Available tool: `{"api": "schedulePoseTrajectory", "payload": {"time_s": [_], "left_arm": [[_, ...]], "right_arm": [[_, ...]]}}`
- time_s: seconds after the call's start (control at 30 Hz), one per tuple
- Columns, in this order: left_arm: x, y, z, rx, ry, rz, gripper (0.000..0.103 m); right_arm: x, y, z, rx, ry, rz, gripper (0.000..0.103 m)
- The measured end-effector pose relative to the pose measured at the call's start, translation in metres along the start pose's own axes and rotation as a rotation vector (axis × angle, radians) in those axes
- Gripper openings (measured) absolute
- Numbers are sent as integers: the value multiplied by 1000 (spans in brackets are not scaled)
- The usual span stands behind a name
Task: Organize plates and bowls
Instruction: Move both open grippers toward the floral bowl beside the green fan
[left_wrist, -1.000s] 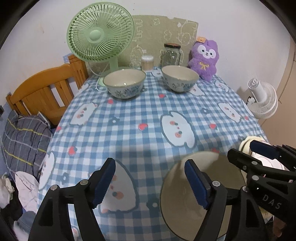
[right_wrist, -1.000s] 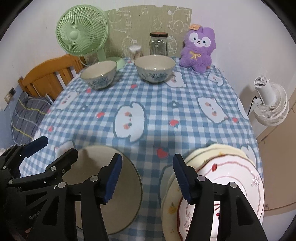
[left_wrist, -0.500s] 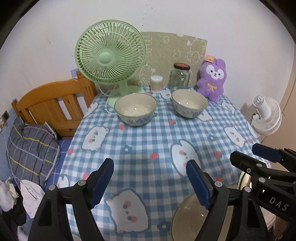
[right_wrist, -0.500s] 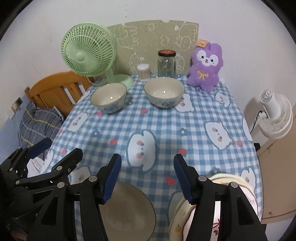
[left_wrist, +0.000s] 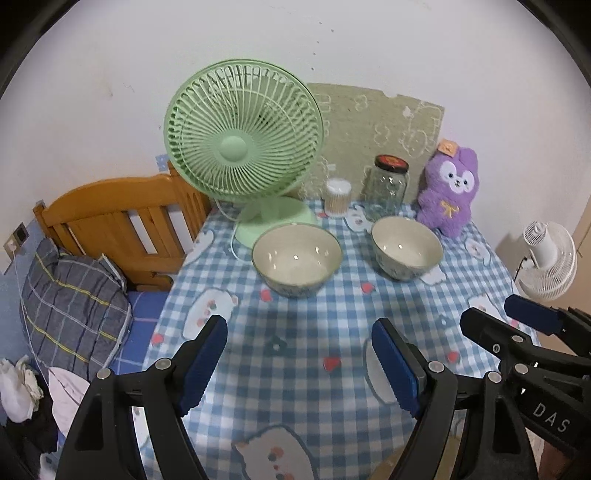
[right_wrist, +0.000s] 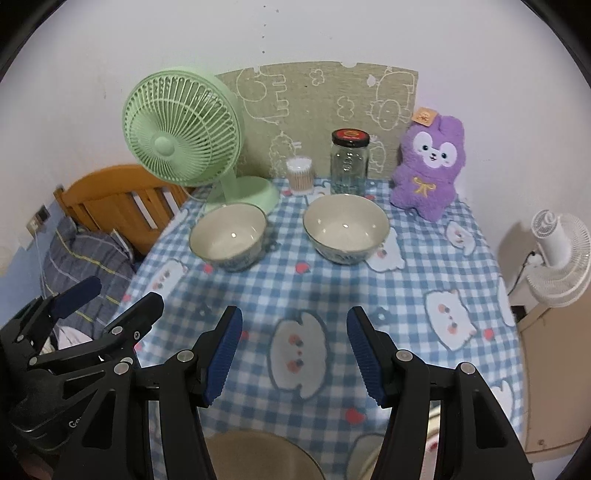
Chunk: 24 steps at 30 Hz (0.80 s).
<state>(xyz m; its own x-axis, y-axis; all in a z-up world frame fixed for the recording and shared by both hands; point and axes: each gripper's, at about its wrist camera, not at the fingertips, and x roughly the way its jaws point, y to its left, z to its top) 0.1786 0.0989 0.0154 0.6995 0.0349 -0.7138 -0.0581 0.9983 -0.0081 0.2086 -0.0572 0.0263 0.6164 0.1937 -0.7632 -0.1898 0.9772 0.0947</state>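
Observation:
Two cream bowls with blue patterned outsides stand side by side at the far half of the table, the left bowl (left_wrist: 295, 258) (right_wrist: 229, 236) and the right bowl (left_wrist: 406, 247) (right_wrist: 347, 229). My left gripper (left_wrist: 299, 354) hovers open above the blue checked tablecloth (left_wrist: 314, 325), nothing between its blue pads. My right gripper (right_wrist: 295, 354) is open too and holds nothing. Each gripper shows in the other's view, the right gripper (left_wrist: 517, 332) and the left gripper (right_wrist: 107, 302). A beige plate (right_wrist: 258, 454) peeks out at the bottom edge under the right gripper, mostly hidden.
Along the table's back stand a green fan (left_wrist: 243, 147), a cotton-swab tub (left_wrist: 337, 195), a glass jar (left_wrist: 388, 184) and a purple plush (left_wrist: 448, 192). A wooden bed headboard (left_wrist: 122, 221) and a pillow are left of the table. A white fan (left_wrist: 550, 258) stands at the right.
Both grippers rose and moved forward over the table toward the bowls. The near plates slid down out of both views, and the bowls and fan now look closer. The jaws stayed open.

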Motion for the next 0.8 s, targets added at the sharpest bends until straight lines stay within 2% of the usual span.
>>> {"api": "schedulePoseTrajectory", "payload": {"time_s": [0.27,0.8], "left_arm": [[19,8,26,-11,1,18,82],[89,27,60,2,46,81,80]], "right_arm": [[17,5,30,-9,-21,-3,62],[98,14,77,0,44,37,62]]}}
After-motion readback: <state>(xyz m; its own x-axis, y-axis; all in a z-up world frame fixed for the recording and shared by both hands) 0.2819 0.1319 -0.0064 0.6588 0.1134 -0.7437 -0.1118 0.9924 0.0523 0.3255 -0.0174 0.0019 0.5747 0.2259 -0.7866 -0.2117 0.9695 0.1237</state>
